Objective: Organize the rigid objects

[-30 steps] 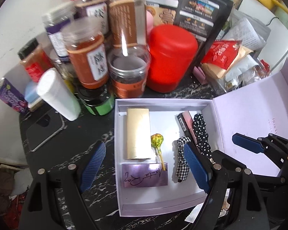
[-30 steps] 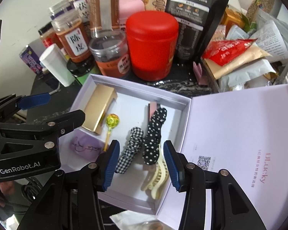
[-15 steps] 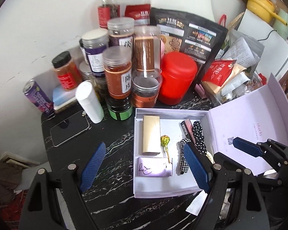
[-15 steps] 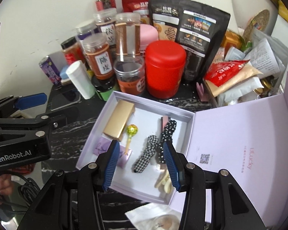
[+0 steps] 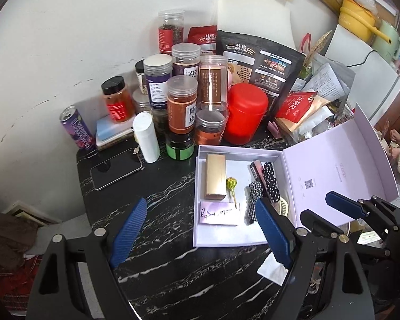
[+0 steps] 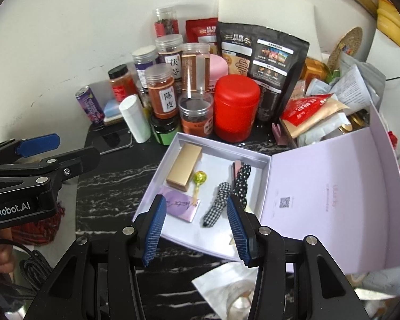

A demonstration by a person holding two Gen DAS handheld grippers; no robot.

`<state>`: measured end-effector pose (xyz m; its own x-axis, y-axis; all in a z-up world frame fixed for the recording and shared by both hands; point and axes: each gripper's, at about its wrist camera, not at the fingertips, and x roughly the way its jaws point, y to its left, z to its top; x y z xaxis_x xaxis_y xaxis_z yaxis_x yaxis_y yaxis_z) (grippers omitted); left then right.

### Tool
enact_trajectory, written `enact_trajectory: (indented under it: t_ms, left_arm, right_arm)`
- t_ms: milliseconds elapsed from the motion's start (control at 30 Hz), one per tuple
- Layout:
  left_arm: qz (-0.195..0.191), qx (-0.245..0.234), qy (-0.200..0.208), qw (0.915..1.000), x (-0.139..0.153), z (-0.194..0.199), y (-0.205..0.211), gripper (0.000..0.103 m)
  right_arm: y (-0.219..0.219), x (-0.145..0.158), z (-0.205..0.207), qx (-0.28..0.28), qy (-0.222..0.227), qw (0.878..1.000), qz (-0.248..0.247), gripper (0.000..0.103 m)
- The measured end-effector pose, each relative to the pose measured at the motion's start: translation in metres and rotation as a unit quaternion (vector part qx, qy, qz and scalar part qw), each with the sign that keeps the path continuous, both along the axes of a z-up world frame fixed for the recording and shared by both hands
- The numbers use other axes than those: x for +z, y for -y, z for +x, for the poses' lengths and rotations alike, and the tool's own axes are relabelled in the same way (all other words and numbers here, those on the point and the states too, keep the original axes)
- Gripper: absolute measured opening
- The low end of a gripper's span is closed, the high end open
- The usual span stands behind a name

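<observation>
An open lilac box (image 5: 200, 181) (image 6: 157, 176) lies on the black marble table, its lid (image 5: 338, 170) (image 6: 333, 202) folded out to the right. Inside lie a gold box (image 5: 215, 177) (image 6: 184, 169), a yellow lollipop (image 5: 231, 184) (image 6: 200, 178), a purple card (image 5: 218, 213) (image 6: 182, 206), a checked hair tie (image 5: 253, 197) (image 6: 217, 204), a dotted hair tie (image 5: 270, 180) (image 6: 241, 182) and a cream claw clip (image 5: 284, 206). My left gripper (image 5: 202, 236) is open and empty, above the table at the box's front left. My right gripper (image 6: 197, 229) is open and empty, above the box's front edge.
Behind the box stand several spice jars (image 5: 181, 106), a red canister (image 5: 245, 113) (image 6: 237, 106), a white bottle (image 5: 146, 137), a purple can (image 5: 77, 128), a black pouch (image 5: 258, 61) and loose packets (image 5: 306, 106). A phone (image 5: 114, 168) lies at the left. A white wrapper (image 6: 226, 280) lies at the front.
Both grippers have pulled back and up from the box, so much more of the table and wall shows. Both stay open and empty. The box contents have not moved.
</observation>
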<state>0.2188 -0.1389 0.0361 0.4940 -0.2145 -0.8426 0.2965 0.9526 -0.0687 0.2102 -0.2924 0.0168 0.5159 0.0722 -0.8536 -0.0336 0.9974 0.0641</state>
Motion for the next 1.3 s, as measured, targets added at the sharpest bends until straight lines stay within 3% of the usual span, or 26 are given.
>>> enact_trajectory:
  t_ms: [700,1033,1300]
  left_arm:
    - [0.014,0.017,-0.002,0.9997,-0.004,-0.072,-0.039,0.084]
    - [0.016,0.034,-0.027,0.9989,-0.019,-0.091,-0.05,0.084]
    - [0.017,0.04,-0.025,0.9988,-0.016,-0.099,-0.052,0.084]
  right_arm:
    - [-0.028,0.007,-0.08,-0.015,0.017,1.0,0.02,0.047]
    - [-0.037,-0.007,-0.1,-0.007,-0.003,1.0,0.018,0.049]
    - [-0.042,-0.008,-0.109,-0.001,-0.006,1.0,0.018,0.049]
